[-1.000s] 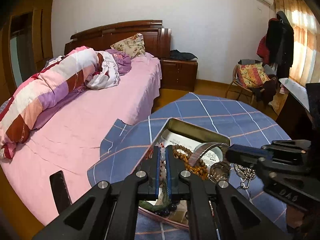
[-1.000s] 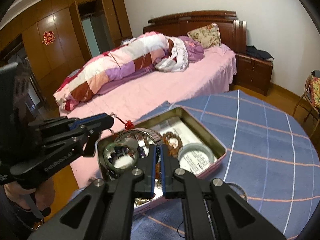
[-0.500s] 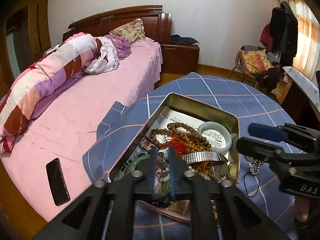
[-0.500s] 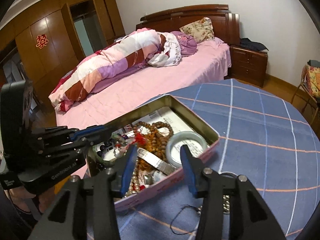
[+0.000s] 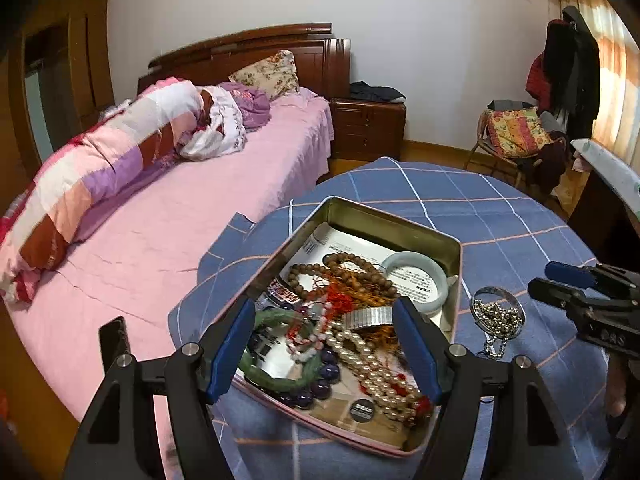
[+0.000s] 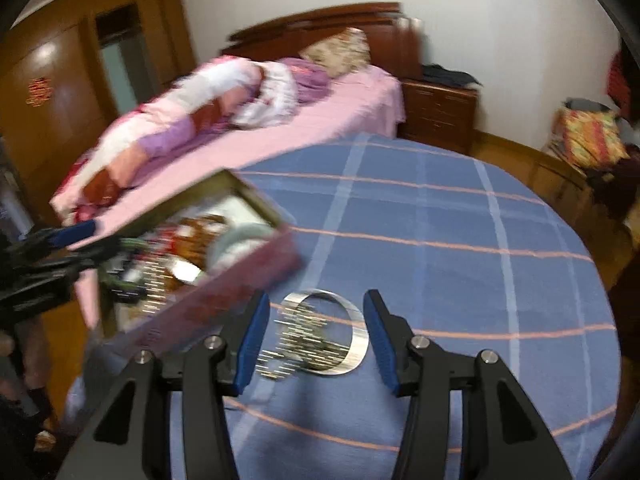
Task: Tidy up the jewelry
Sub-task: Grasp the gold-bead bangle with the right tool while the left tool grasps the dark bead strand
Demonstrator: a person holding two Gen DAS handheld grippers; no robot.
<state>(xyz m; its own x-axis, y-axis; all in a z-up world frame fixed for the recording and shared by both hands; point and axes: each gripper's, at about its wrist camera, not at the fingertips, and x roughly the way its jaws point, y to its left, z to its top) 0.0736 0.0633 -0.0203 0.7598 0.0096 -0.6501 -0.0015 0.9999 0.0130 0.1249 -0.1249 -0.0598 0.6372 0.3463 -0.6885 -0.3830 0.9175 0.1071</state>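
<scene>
Two grippers | left gripper [image 5: 324, 344] opening over tin [image 5: 454, 276], holding nothing | right gripper [image 6: 316, 336] opening, straddling bangle [image 6: 354, 344] ahead, apparently to grasp

Home bedroom: bed [image 5: 192, 216], wardrobe [image 6: 60, 92].

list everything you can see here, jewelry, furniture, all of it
tin box: one, metal with pink sides, on the table
wooden bead strings: tangled, brown, in the tin
jade bangle: one, pale green, tin's far corner
green bangle: one, tin's near left
pearl strand: one, white, tin's near side
silver bangle: one, on the cloth beside the tin, silver bead chain lying in it
table: one, blue check cloth
bed: one, pink
phone: one, black, on the bed
left gripper: fingers opening, above the tin
right gripper: fingers opening, around the silver bangle
</scene>
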